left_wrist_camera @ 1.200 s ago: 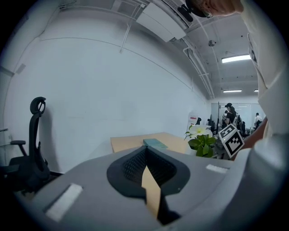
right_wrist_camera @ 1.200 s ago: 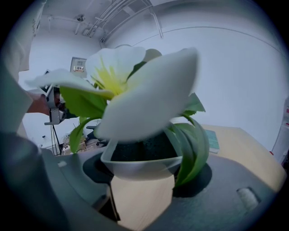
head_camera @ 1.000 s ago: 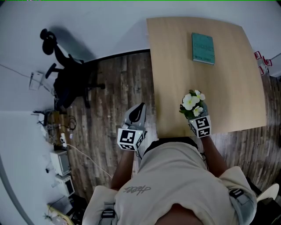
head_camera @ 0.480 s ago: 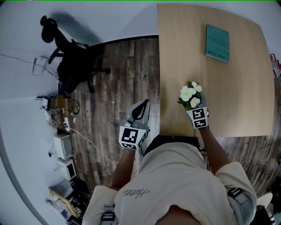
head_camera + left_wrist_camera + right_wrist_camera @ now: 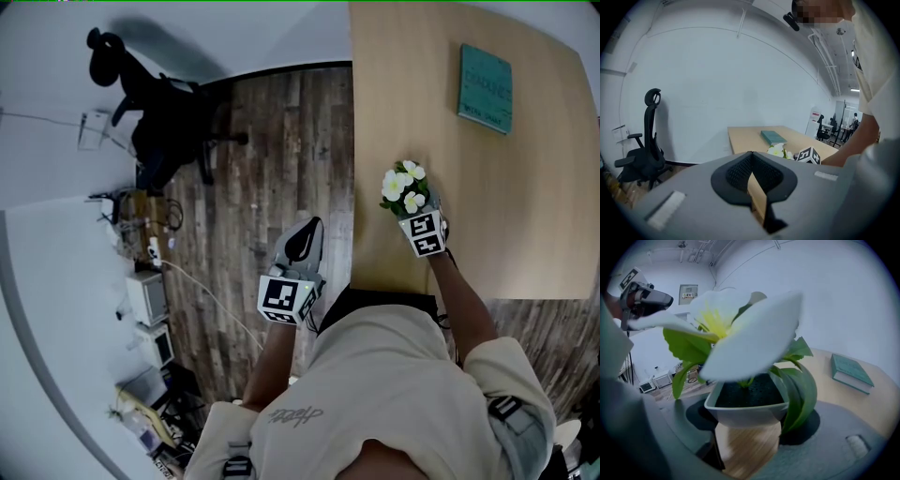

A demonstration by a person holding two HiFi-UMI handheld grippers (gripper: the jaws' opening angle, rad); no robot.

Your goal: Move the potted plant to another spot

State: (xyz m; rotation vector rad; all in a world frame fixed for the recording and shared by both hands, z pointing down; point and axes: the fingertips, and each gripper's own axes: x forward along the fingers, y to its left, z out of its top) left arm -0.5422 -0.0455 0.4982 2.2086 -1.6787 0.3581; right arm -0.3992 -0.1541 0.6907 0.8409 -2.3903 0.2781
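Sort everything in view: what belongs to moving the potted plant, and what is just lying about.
In the job:
- potted plant, clamped in the right gripper
- table beneath it

Lying about:
- teal book on the table
- office chair on the floor
- left gripper, shut on nothing, off the table's edge

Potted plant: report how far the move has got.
Done: the right gripper is shut on the potted plant. In hand: the plant sits above the table near its left edge, well short of the teal book; whether the pot touches the wood I cannot tell. To do: set it down, open the jaws. The left gripper, shut and empty, hangs over the floor.
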